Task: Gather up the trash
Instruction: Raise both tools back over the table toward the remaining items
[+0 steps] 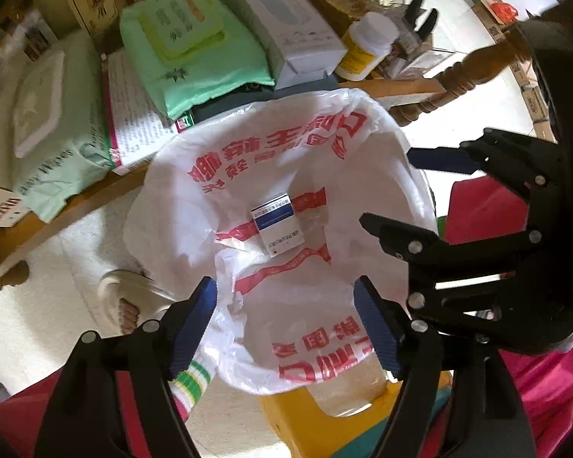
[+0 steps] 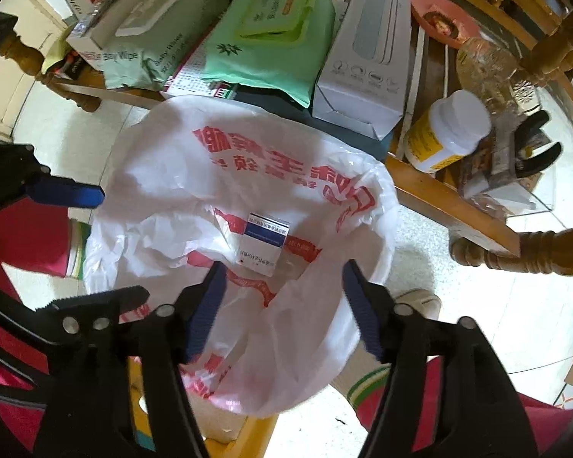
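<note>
White plastic bag with red print sits open below both grippers, its mouth spread wide. One item inside: a small white-and-blue box, lying flat near the bottom, clear of the walls. Nothing else visible in the bag.

Left gripper: jaws apart, nothing between the pads; it hangs over the near rim. Right gripper: jaws also apart and empty, pointing down into the bag, the box below and just ahead of its tips. Judgement: the drop looks done, box is in.

Step in hand, as I read it: clear the bag and go for the next piece. To do it well, lift straight up so the fingers do not snag the thin film or drag the rim shut.

Table beside the bag is crowded: green wipes pack, white carton with an open end flap, yellow-labelled bottle. Which of these counts as trash I cannot tell.
</note>
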{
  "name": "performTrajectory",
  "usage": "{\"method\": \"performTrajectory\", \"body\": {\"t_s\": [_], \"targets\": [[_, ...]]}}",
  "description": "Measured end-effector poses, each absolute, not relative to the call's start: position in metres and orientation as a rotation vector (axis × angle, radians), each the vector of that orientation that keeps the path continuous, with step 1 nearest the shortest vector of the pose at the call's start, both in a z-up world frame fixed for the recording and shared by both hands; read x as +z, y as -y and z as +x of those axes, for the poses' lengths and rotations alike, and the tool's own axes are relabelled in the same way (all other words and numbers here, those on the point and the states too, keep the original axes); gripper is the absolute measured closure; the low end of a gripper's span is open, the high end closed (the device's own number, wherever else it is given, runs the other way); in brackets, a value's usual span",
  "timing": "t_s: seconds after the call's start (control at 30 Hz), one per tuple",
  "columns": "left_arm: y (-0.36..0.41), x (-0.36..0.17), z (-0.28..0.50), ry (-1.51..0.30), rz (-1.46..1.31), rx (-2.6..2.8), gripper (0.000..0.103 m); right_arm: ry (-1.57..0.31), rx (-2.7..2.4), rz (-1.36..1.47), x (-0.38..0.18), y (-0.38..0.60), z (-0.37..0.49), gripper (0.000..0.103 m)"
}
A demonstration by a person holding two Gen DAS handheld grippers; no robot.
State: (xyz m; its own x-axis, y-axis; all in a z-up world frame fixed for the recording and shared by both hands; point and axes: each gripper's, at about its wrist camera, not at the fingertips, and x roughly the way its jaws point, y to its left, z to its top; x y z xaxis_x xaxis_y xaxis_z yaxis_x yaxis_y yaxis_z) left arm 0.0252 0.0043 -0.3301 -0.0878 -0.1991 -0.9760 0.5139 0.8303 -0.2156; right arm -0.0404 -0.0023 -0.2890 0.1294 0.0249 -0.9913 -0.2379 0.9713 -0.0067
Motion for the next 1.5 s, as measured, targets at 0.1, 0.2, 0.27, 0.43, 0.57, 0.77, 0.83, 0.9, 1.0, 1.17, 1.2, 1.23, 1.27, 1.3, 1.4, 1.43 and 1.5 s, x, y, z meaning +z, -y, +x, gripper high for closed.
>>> {"method": "performTrajectory", "body": {"t_s": [0.1, 0.2, 0.27, 0.43, 0.57, 0.77, 0.83, 0.9, 1.0, 1.17, 1.2, 1.23, 1.27, 1.3, 1.4, 1.43, 1.5], "targets": [[-0.008, -0.305, 0.010, -1.506, 0.258, -0.616, 0.030, -1.410, 0.222, -0.145, -0.268, 0.002, -0.052, 0.037], [-0.024, -0.267, -0.006, -1.473, 0.197, -0.637, 0.030, -1.352, 0.277, -0.102, -0.226, 0.001, -0.073, 0.037], [-0.037, -0.231, -0.017, -1.426, 0.185, -0.636, 0.020, -1.324, 0.305, -0.087, -0.202, 0.001, -0.083, 0.034], [-0.062, -0.144, -0.016, -1.332, 0.178, -0.570, 0.008, -1.209, 0.365, -0.036, -0.115, 0.007, -0.092, 0.009], [-0.076, -0.081, 0.001, -1.293, 0.156, -0.500, 0.008, -1.113, 0.361, -0.079, -0.045, 0.021, -0.080, 0.009], [-0.078, -0.008, 0.032, -1.215, 0.231, -0.452, 0.008, -0.970, 0.345, -0.128, 0.054, 0.043, -0.050, 0.008], [-0.075, 0.004, 0.044, -1.225, 0.228, -0.450, 0.008, -0.936, 0.362, -0.130, 0.081, 0.049, -0.040, 0.007], [-0.073, 0.009, 0.052, -1.253, 0.209, -0.483, 0.008, -0.924, 0.394, -0.139, 0.099, 0.050, -0.031, 0.006], [-0.066, 0.010, 0.066, -1.304, 0.201, -0.530, 0.008, -0.924, 0.425, -0.203, 0.125, 0.047, -0.007, 0.007], [-0.056, 0.020, 0.077, -1.329, 0.279, -0.533, 0.008, -0.929, 0.462, -0.258, 0.157, 0.041, 0.031, 0.006], [-0.054, 0.021, 0.079, -1.334, 0.288, -0.533, 0.008, -0.930, 0.468, -0.268, 0.160, 0.039, 0.040, 0.007], [-0.052, 0.023, 0.082, -1.336, 0.299, -0.528, 0.008, -0.923, 0.470, -0.289, 0.164, 0.036, 0.048, 0.007], [-0.049, 0.024, 0.084, -1.333, 0.316, -0.526, 0.008, -0.920, 0.472, -0.307, 0.167, 0.033, 0.055, 0.007], [-0.047, 0.024, 0.086, -1.333, 0.329, -0.526, 0.008, -0.918, 0.482, -0.322, 0.170, 0.030, 0.061, 0.007], [-0.040, 0.020, 0.094, -1.349, 0.363, -0.523, 0.008, -0.925, 0.511, -0.350, 0.171, 0.022, 0.077, 0.007], [-0.038, 0.019, 0.096, -1.354, 0.370, -0.525, 0.008, -0.933, 0.522, -0.365, 0.170, 0.018, 0.085, 0.007], [-0.034, 0.015, 0.100, -1.359, 0.388, -0.533, 0.008, -0.946, 0.531, -0.395, 0.164, 0.011, 0.098, 0.007]]}}
